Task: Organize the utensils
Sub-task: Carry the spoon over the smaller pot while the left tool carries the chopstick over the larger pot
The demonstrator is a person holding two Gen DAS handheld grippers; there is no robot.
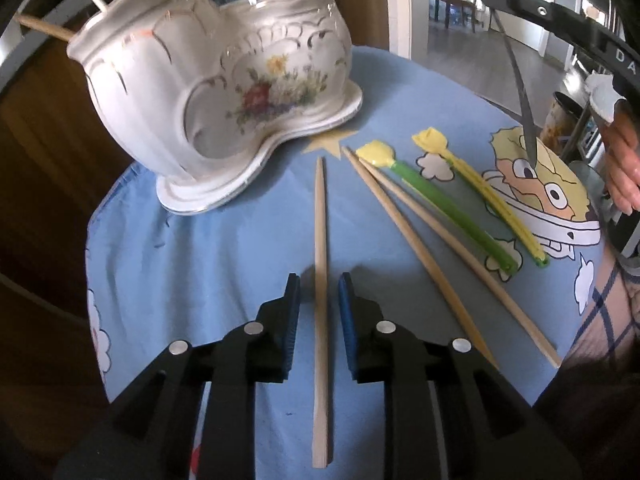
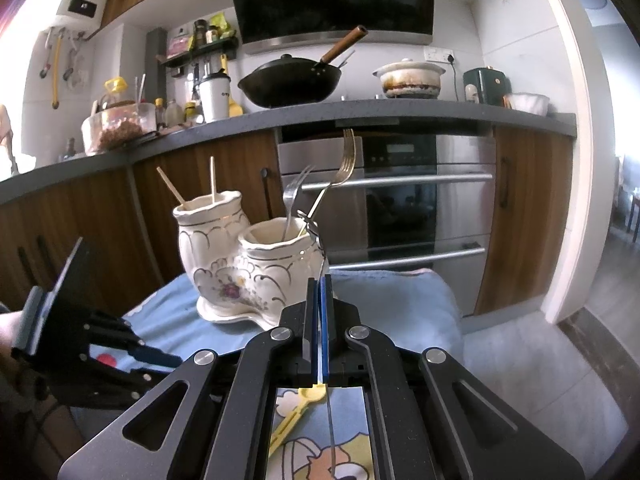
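Observation:
A white floral ceramic holder [image 1: 224, 92] with two compartments stands on the blue tablecloth [image 1: 208, 248]; it also shows in the right wrist view [image 2: 240, 264]. One compartment holds chopsticks [image 2: 192, 188], the other forks [image 2: 296, 196]. My left gripper [image 1: 319, 294] is open, its jaws on either side of a single wooden chopstick [image 1: 321, 280] lying on the cloth. Two more chopsticks [image 1: 420, 256] and two yellow-tipped plastic utensils [image 1: 452, 204] lie to the right. My right gripper [image 2: 320, 284] is shut on a metal fork [image 2: 318, 236], holding it just right of the fork compartment's rim. The fork's handle [image 1: 520, 96] hangs above the cloth.
The small table's rounded edge [image 1: 96, 208] drops off to the left near a wooden cabinet [image 1: 40, 160]. Behind the holder are a kitchen counter [image 2: 360, 114] with a wok [image 2: 292, 80] and an oven [image 2: 392, 200]. My left gripper also shows in the right wrist view [image 2: 156, 356].

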